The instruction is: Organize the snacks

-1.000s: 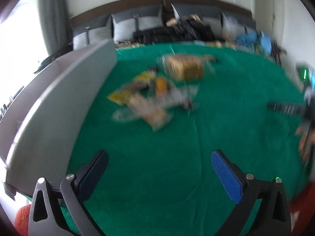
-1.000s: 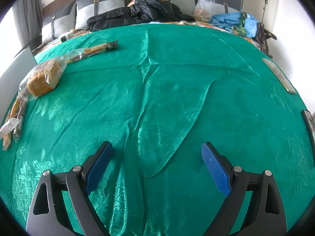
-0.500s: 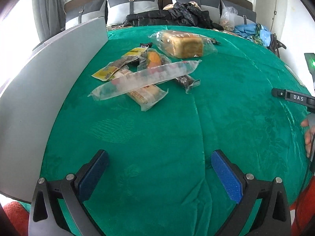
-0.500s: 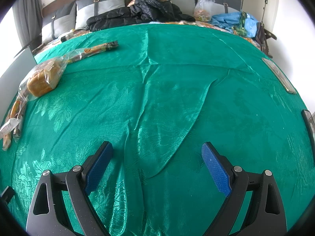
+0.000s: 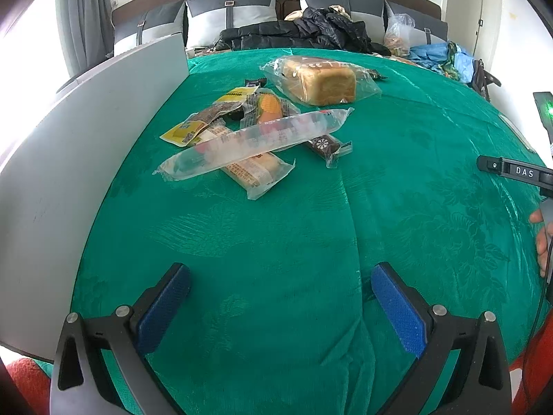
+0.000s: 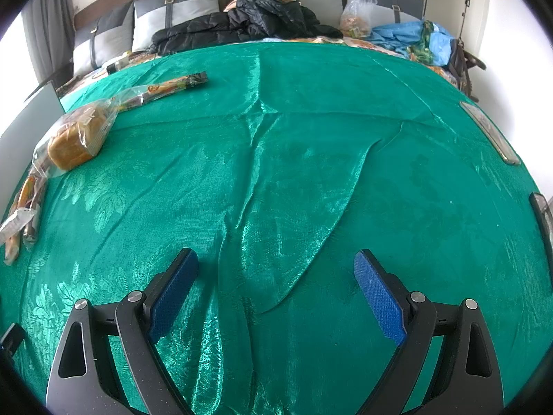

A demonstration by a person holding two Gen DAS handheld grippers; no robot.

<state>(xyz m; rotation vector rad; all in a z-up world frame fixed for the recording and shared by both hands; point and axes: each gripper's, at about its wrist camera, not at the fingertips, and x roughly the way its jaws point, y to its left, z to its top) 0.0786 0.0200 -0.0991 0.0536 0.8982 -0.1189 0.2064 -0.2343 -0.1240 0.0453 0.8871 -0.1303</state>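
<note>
gray box [image 5: 86, 159] on the left, nothing in it yet | left gripper [image 5: 280, 297] swung round and came closer to the snack pile [image 5: 255, 135], wide open, empty | right gripper [image 6: 276, 287] has not moved, wide open, empty

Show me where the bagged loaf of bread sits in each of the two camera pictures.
Left wrist view: the loaf of bread lies upper centre, just behind the snack pile.
Right wrist view: the same loaf lies at the far left edge.
Shared landmark: the black jacket heaped by the pillows behind the green cloth.
</note>
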